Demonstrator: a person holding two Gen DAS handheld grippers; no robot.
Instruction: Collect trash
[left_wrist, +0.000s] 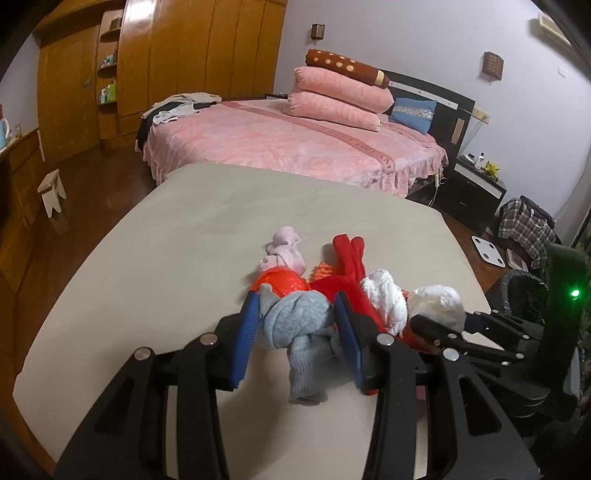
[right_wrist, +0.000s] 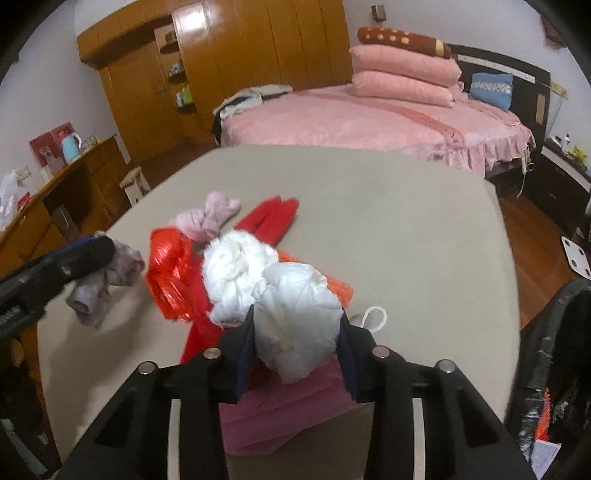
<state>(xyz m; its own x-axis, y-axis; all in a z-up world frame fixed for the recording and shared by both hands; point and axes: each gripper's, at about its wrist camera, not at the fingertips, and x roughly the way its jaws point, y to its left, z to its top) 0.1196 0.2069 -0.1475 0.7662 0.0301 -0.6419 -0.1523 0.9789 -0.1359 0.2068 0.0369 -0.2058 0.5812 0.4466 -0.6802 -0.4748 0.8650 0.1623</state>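
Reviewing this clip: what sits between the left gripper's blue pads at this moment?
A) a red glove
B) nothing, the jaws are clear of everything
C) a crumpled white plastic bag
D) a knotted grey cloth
D: in the left wrist view the left gripper has its blue pads pressed on either side of the knotted grey cloth, while the white plastic bag sits in the right gripper.

A home bedroom: a pink-covered bed (left_wrist: 295, 147) with stacked pillows (left_wrist: 340, 96), wooden wardrobe (left_wrist: 192, 55), dark nightstand (left_wrist: 476, 188)
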